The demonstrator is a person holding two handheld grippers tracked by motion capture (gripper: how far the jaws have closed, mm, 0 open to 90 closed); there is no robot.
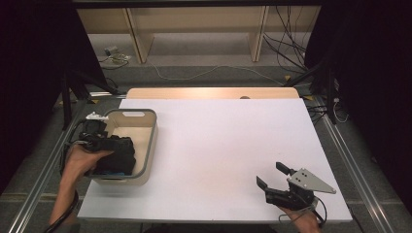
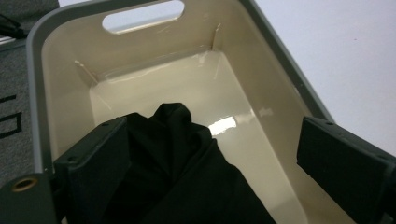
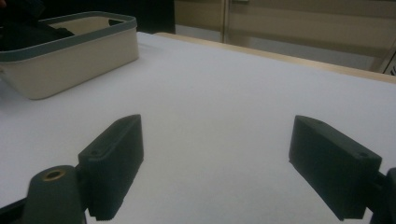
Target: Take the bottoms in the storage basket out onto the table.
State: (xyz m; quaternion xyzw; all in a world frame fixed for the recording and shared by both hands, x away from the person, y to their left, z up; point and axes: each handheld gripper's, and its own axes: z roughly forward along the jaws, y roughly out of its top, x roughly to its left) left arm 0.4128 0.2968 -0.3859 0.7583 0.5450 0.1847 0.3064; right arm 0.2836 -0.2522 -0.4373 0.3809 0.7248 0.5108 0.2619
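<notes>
Black cloth (image 2: pixel 187 172) against bin wall (image 2: pixel 63 116)

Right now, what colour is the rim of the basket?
Grey-blue rim on a cream basket; clearest in the right gripper view.

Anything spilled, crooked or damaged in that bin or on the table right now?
Nothing stands out. The black cloth lies bunched at the near end of the bin, none spilled over the rim. The bin sits upright on the table.
</notes>
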